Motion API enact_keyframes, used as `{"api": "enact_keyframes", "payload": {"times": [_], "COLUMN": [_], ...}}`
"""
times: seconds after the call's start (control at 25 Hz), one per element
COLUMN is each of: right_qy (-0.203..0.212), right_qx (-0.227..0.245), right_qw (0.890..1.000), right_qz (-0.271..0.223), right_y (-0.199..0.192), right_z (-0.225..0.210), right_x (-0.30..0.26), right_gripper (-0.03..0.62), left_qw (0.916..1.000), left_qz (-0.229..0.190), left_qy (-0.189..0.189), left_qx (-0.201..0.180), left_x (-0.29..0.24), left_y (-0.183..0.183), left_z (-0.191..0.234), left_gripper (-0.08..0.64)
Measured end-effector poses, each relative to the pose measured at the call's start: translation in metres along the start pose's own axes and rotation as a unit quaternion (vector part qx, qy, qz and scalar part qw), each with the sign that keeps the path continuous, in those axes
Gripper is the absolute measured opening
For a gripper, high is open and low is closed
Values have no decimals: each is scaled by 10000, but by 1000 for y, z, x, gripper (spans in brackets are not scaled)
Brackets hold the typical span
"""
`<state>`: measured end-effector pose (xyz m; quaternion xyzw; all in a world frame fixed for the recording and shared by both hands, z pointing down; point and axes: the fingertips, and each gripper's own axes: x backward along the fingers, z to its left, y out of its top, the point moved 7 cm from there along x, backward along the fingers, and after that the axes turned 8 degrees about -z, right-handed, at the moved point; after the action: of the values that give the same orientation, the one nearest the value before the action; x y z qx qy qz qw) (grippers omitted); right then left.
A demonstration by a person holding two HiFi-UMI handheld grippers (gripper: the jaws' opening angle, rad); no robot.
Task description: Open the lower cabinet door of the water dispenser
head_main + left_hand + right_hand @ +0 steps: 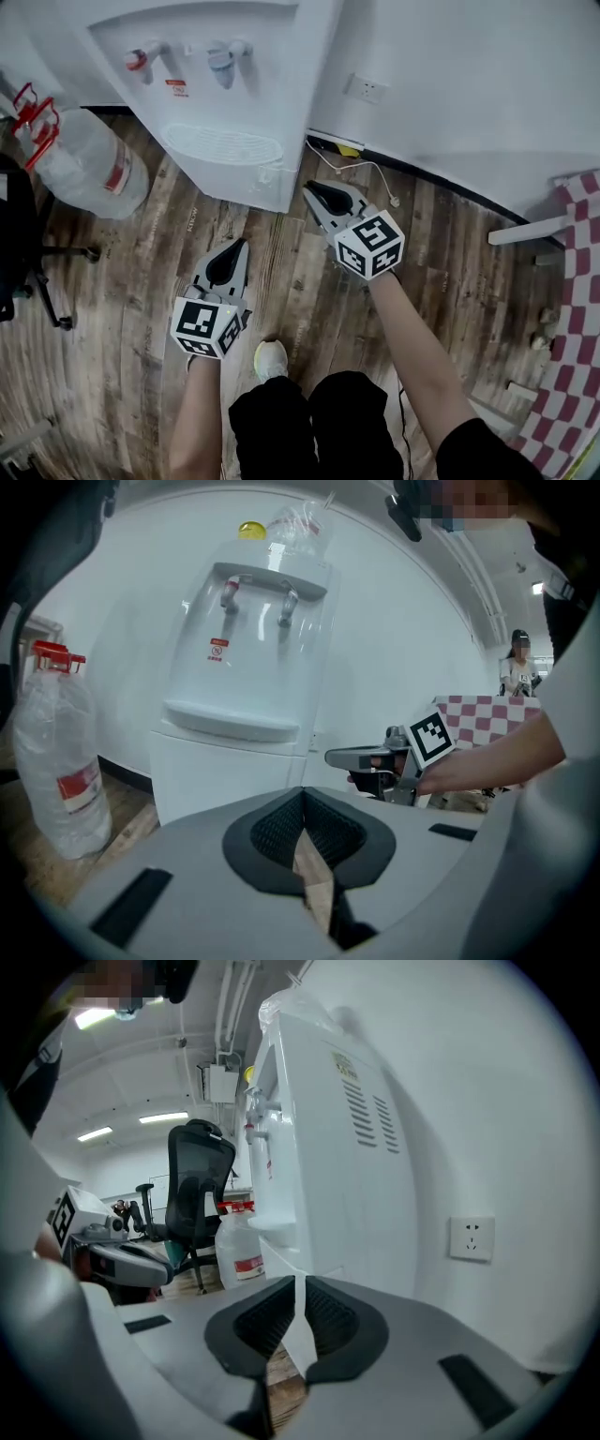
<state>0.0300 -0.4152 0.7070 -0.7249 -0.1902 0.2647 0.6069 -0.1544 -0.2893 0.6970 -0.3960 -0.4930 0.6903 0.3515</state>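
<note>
The floor (141,309) is dark wood-look planking, worn and streaky. A plain white wall (469,84) runs behind it, edged at the bottom by a black skirting strip (441,183). The wall carries a white socket (366,89), and a thin white cable (375,166) lies on the boards below it. A black office chair (197,1190) stands at the left, near a large clear water bottle (89,164). A red-and-white checked cloth (574,309) hangs at the right. Strip lights (164,1117) glow on the ceiling.
</note>
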Motion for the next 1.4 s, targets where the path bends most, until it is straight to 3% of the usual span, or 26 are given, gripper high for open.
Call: {"api": "enact_keyframes", "payload": {"times": [0.08,0.32,0.44,0.52,0.96,1.12,1.4], "right_qy": [39,89,164,196,-21,-117,253], "right_qx": [175,239,404,496,334,110,322], "right_qw": [9998,9994,9986,9979,9978,9979,9975], "right_qz": [28,-222,-314,-357,-575,-629,-571], "right_y": [-15,-39,-37,-34,-32,-31,-37], "right_z": [-4,-10,-15,-17,-22,-24,-1], "right_x": [-9,-28,-38,-44,-57,-53,-39], "right_gripper": [28,199,239,252,261,198,190], "left_qw": [9999,9989,9971,9975,9978,9966,9960], "left_qz": [-98,-205,-185,-258,-337,-482,-505], "left_qy": [-55,-37,-15,-5,293,477,503], "left_qx": [-111,-413,-733,-653,-487,-463,-547], "left_x": [-8,-14,-15,-14,2,4,1], "left_y": [-9,-34,-42,-46,-57,-54,-51], "left_z": [1,8,5,6,19,23,15], "left_gripper": [12,12,12,12,12,12,14]}}
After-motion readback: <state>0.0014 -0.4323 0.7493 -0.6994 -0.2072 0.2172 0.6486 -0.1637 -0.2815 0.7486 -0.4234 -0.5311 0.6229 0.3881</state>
